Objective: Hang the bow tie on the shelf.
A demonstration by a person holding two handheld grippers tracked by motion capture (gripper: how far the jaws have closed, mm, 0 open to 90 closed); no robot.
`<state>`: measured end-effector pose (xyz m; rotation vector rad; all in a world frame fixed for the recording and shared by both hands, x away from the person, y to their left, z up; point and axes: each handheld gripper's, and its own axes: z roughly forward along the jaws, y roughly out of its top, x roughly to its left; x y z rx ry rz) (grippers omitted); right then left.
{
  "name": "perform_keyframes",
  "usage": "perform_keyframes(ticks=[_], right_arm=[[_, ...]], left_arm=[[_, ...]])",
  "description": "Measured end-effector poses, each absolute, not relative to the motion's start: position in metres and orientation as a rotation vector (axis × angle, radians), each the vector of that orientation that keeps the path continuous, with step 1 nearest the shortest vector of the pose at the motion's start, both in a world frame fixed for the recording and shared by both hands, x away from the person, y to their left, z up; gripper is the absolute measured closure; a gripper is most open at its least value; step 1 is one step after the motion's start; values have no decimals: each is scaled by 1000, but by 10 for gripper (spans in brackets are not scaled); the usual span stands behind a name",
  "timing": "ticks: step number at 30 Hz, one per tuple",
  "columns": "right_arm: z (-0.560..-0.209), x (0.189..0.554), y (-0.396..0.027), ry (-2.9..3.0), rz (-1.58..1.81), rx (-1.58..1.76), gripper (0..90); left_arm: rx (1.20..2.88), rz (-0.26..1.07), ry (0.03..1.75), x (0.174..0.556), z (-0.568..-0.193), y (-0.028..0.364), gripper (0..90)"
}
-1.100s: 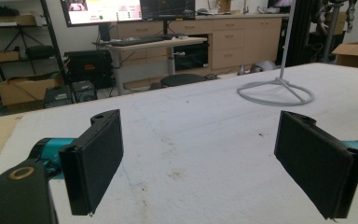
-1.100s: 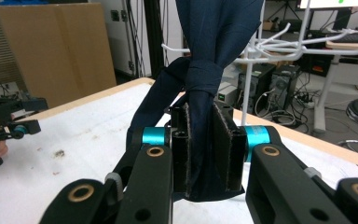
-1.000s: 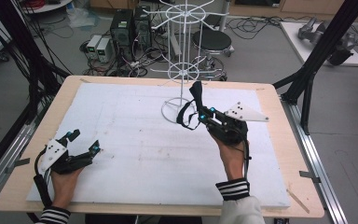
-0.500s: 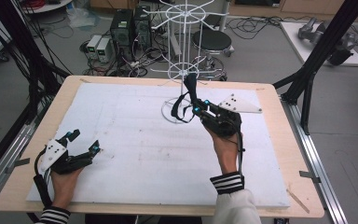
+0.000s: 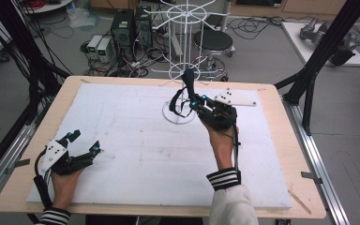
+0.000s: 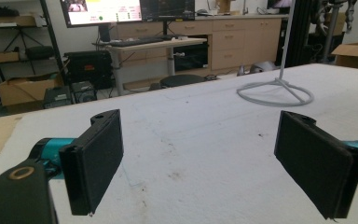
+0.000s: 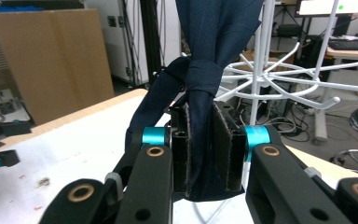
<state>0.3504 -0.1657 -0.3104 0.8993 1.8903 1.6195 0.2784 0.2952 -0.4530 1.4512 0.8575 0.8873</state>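
My right gripper (image 5: 193, 101) (image 7: 200, 158) is shut on a dark navy cloth (image 5: 184, 89) (image 7: 212, 42), which is knotted just above the pads and rises upright. It hovers over the ring base (image 5: 178, 114) of a white wire rack (image 5: 186, 28) (image 7: 303, 77) at the table's far middle, and the cloth stands close beside the rack's pole. At the near left, my left gripper (image 5: 85, 142) (image 6: 200, 163) rests low over the white board with its jaws wide apart and nothing between them. The rack base (image 6: 275, 94) lies ahead of it to the right.
A white foam board (image 5: 136, 150) covers the wooden table (image 5: 281, 140). Black frame posts (image 5: 326, 47) flank the table on both sides. Computers, cables and a stool (image 5: 213, 42) sit on the floor beyond the far edge.
The right gripper has carried the cloth a little to the left and farther back, closer to the rack's pole. The left gripper has stayed put.
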Motion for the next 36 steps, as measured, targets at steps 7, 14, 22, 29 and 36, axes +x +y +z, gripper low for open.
perform_keyframes(ticks=[7, 14, 22, 29, 36], right_arm=[[-314, 359, -164, 1887, 1607, 930, 782], [-319, 366, -164, 1887, 1577, 955, 780], [-322, 369, -165, 1889, 1561, 986, 775], [-324, 373, -165, 1886, 1551, 1001, 769], [-325, 373, -168, 1894, 1542, 1016, 749]], left_arm=[[1453, 887, 857, 278, -453, 295, 159], [1452, 887, 857, 278, -453, 295, 159], [1451, 886, 857, 278, -453, 295, 159], [1449, 885, 858, 278, -453, 295, 159], [1450, 884, 863, 279, -453, 296, 159]])
